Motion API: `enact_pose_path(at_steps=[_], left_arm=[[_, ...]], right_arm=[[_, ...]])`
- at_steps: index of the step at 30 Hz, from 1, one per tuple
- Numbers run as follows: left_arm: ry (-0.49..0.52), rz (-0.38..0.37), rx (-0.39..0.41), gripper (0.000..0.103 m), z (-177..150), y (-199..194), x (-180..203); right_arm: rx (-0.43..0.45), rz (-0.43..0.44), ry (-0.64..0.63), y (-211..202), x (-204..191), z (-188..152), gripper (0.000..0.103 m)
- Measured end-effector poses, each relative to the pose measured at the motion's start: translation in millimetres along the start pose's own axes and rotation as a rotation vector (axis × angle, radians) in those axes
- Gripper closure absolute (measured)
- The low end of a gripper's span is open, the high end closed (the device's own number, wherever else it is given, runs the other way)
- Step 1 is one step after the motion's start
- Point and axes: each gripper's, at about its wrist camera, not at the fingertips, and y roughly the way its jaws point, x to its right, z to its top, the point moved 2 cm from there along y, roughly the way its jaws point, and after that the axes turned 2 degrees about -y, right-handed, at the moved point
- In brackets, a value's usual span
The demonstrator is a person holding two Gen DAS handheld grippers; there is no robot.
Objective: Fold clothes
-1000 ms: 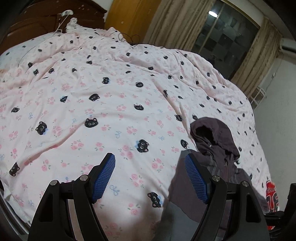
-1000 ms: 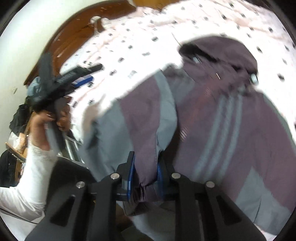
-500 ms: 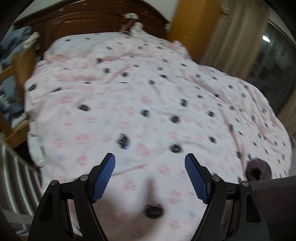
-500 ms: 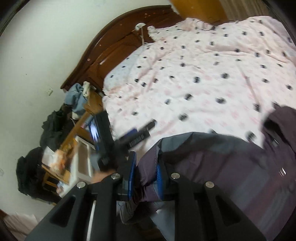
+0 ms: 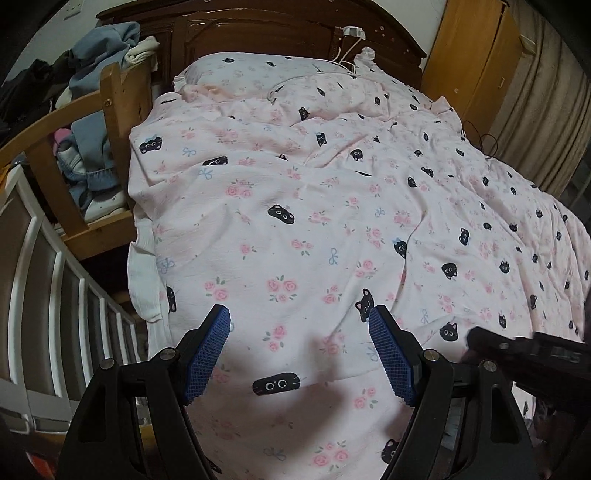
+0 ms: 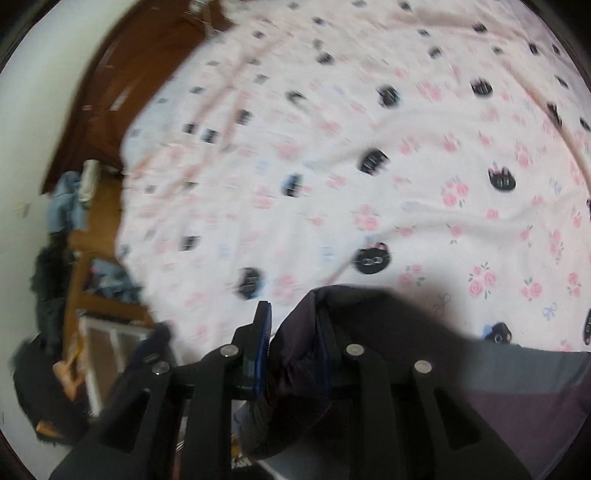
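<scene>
A dark purple jacket with grey panels (image 6: 498,398) trails off to the lower right over the pink cat-print bedspread (image 6: 369,147). A bunched fold of it stands between the pads of my right gripper (image 6: 293,347), whose jaws are opening; the cloth still fills the gap and touches both pads. This view is blurred by motion. My left gripper (image 5: 299,350) hangs open over the bedspread (image 5: 295,184) with nothing between its blue pads. The right gripper (image 5: 535,354) shows as a dark blur at the right edge of the left wrist view.
A dark wooden headboard (image 5: 258,33) closes the far end of the bed. A wooden chair piled with clothes (image 5: 92,110) and a white railing (image 5: 55,295) stand along the bed's left side. A wardrobe (image 5: 472,55) and curtains (image 5: 546,110) are at the far right.
The left wrist view has swung left toward the headboard, and the jacket has left it. My right gripper has carried the jacket fold leftward across the bed, and its jaws now stand slightly wider.
</scene>
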Motion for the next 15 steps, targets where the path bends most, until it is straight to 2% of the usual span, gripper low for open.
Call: enact_pose_path(at_steps=[1, 3, 4, 6, 9, 11, 13, 15], left_arm=[[0.013, -0.003, 0.002, 0.029, 0.3, 0.2, 1.9], [0.045, -0.017, 0.011, 0.029, 0.3, -0.9, 5.8], [0.060, -0.025, 0.016, 0.029, 0.1, -2.2, 8.0], [0.085, -0.043, 0.029, 0.029, -1.7, -5.7, 12.7], [0.121, -0.091, 0.044, 0.029, -5.6, -11.8, 19.7], [0.154, -0.134, 0.054, 0.029, -9.4, -17.4, 25.9], [0.198, -0.191, 0.054, 0.029, -15.1, -24.6, 33.2], [0.259, -0.255, 0.048, 0.029, -24.9, -35.2, 41.8]], right_arm=[[-0.003, -0.009, 0.003, 4.5, 4.3, -0.3, 0.071], [-0.007, -0.026, 0.009, 12.6, 12.7, -1.1, 0.052], [0.015, -0.029, -0.006, 6.0, 12.3, -3.5, 0.045], [0.085, -0.039, -0.057, -18.6, 8.9, -9.2, 0.025], [0.167, -0.028, -0.114, -63.8, 6.9, -22.2, 0.023], [0.214, -0.011, -0.135, -101.5, 9.5, -43.1, 0.023], [0.258, -0.038, -0.166, -136.5, 13.9, -74.0, 0.023], [0.295, -0.104, -0.202, -167.4, 22.7, -118.4, 0.023]])
